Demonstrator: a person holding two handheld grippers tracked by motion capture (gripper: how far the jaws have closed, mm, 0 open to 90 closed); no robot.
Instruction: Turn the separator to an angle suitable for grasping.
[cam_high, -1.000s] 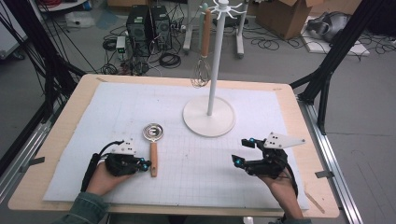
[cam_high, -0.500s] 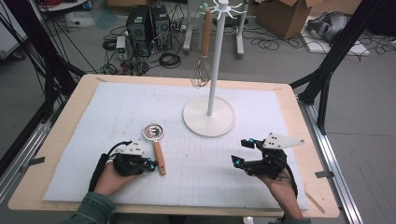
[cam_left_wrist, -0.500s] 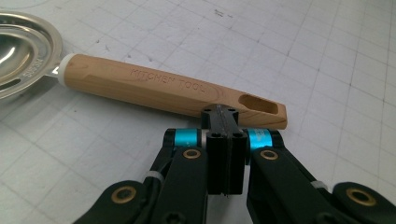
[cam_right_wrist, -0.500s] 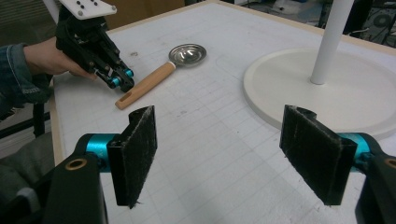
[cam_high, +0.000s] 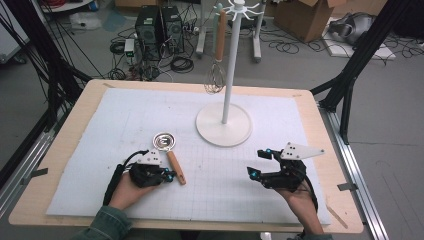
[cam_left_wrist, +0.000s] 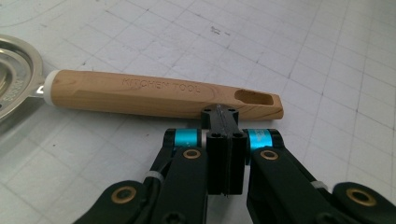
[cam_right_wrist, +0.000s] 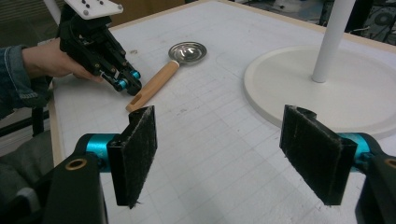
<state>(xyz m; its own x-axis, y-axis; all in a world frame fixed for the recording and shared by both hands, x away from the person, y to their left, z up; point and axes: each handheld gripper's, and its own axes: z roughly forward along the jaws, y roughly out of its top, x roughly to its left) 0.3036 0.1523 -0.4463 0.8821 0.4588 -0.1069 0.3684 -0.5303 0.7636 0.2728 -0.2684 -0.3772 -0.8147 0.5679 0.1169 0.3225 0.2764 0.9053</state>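
Observation:
A small metal scoop (cam_high: 164, 141) with a wooden handle (cam_high: 175, 166) lies on the white mat left of centre. My left gripper (cam_high: 169, 175) lies low on the mat with its jaws shut and nothing between them. In the left gripper view its tip (cam_left_wrist: 219, 112) rests against the side of the handle (cam_left_wrist: 154, 94), near the slotted end. My right gripper (cam_high: 259, 162) hovers at the front right, jaws wide open and empty. The right gripper view shows the pads (cam_right_wrist: 140, 154) apart, with the scoop (cam_right_wrist: 187, 51) and the left gripper (cam_right_wrist: 125, 84) beyond them.
A white stand (cam_high: 223, 126) with a round base and a tall pole rises at the mat's middle back. A whisk (cam_high: 215, 77) with a wooden handle hangs from its top hooks. The wooden table's edge (cam_high: 330, 150) runs close to my right gripper. Cables and boxes lie on the floor beyond.
My left gripper has slid right across the mat to the scoop's handle. The handle's free end has swung a little to the right. The right gripper has stayed put.

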